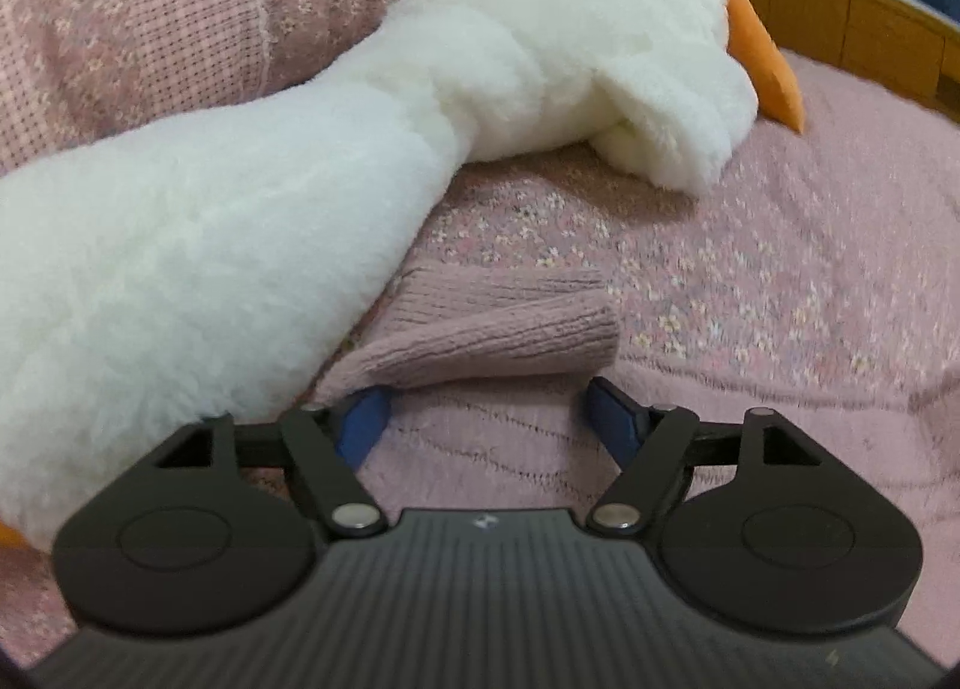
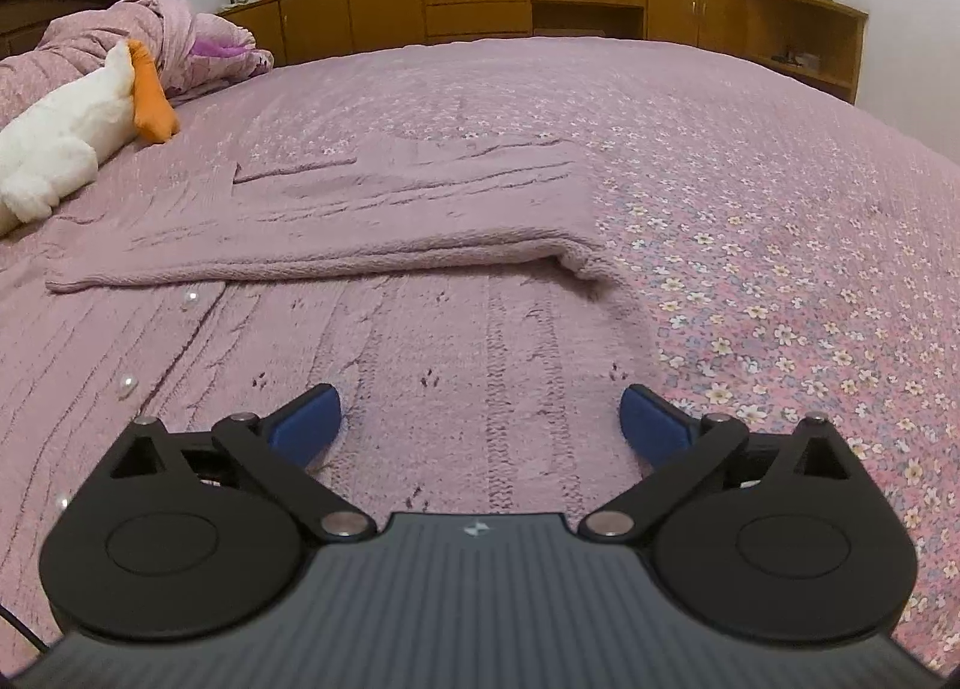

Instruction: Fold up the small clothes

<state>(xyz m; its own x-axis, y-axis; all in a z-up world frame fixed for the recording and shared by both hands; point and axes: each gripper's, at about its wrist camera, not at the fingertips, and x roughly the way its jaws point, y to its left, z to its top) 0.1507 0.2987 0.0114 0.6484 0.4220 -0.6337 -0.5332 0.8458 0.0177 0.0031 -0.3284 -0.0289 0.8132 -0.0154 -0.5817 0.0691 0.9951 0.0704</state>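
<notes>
1. Both grippers, the left gripper (image 1: 486,410) and the right gripper (image 2: 480,419), have fingers wide apart, holding nothing, low over the pink sweater (image 2: 372,245) spread on the bed (image 2: 780,209).
2. Pinching the bedspread too could drag everything.
3. Its folded sleeve (image 1: 498,323) touches the toy goose (image 1: 240,221), which could snag it.

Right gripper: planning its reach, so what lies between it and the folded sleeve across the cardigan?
Right wrist view: only flat knit cardigan lies between the open right gripper and the folded sleeve; pearl buttons sit off left.
</notes>
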